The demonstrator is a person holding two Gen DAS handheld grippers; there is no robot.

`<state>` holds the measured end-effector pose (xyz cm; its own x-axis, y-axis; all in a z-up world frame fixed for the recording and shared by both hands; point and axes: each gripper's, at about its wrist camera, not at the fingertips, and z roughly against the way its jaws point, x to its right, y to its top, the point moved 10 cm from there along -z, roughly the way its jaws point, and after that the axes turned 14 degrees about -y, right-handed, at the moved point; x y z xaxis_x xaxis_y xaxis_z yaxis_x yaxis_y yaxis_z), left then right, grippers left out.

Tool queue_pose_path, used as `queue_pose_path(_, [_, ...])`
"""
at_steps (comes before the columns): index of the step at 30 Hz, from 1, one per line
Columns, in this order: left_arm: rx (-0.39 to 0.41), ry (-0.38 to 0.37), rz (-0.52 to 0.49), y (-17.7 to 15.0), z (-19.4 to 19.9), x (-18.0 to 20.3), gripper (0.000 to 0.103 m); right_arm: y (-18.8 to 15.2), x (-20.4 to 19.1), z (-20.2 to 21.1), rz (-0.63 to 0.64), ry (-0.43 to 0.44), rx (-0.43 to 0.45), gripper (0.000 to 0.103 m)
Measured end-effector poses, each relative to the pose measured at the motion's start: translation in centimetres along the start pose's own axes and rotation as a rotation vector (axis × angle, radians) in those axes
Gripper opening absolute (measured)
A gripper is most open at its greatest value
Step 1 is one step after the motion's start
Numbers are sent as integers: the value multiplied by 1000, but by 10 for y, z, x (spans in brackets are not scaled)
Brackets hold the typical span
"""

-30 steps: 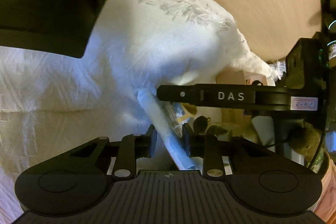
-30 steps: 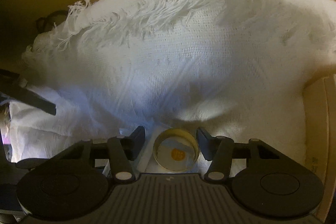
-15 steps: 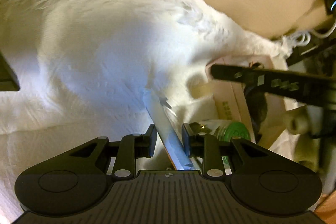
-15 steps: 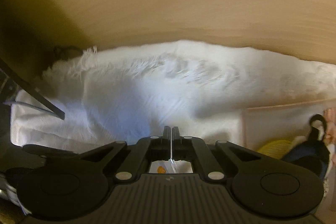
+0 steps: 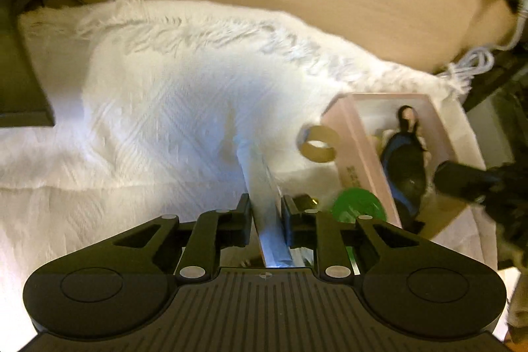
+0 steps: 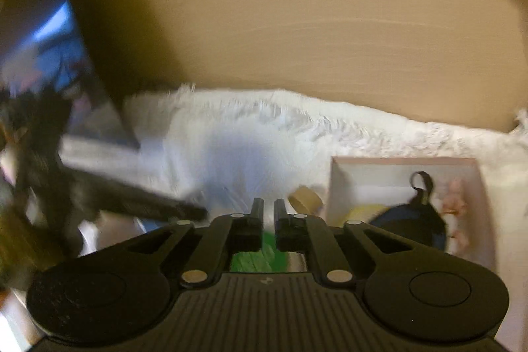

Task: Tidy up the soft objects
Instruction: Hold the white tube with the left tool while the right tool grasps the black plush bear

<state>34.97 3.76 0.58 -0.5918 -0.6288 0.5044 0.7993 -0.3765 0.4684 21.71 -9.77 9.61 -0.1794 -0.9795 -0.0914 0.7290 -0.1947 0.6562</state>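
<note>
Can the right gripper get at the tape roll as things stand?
Probably yes. The right gripper holds nothing that I can see, and the tape roll lies in the open just ahead and right of its fingertips, beside the pink box. The jaws would need to open first.

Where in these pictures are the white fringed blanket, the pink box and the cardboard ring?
white fringed blanket [image 5: 171, 108]: left wrist view, on its woven middle.
pink box [image 5: 354, 134]: left wrist view, on its near left wall.
cardboard ring [image 5: 318, 149]: left wrist view, on its outer band.
</note>
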Motion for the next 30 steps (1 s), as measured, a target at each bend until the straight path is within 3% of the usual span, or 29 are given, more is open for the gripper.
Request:
queue_pose_path(3, [33,-13,-23,-16,10,14,22,-25,2,7,69,-22,9,18])
queue_pose_path(8, [27,-1,7,-32,14,18,25,-71,-4,8,106,67,-32,19])
queue_pose_path(13, [0,-26,-12,-44,3,33,32,-118,-20,-1,172,113,-64,32])
queue_pose_path(17, [-36,-83,98,-52,-23,33,28,-141,-31,-19,228,83,-52,32])
queue_pose_path(21, [32,-39,150,-52,-34,30,28,-158,-34,-32,243,53,-45,36])
queue_pose_path(29, [154,34,225,-63,-29,36,23,-182,-38,-36,235,70,-1,74])
queue_pose_path(30, [173,32,215,-64,-26,38,22,-184,-40,-36,243,82,1,84])
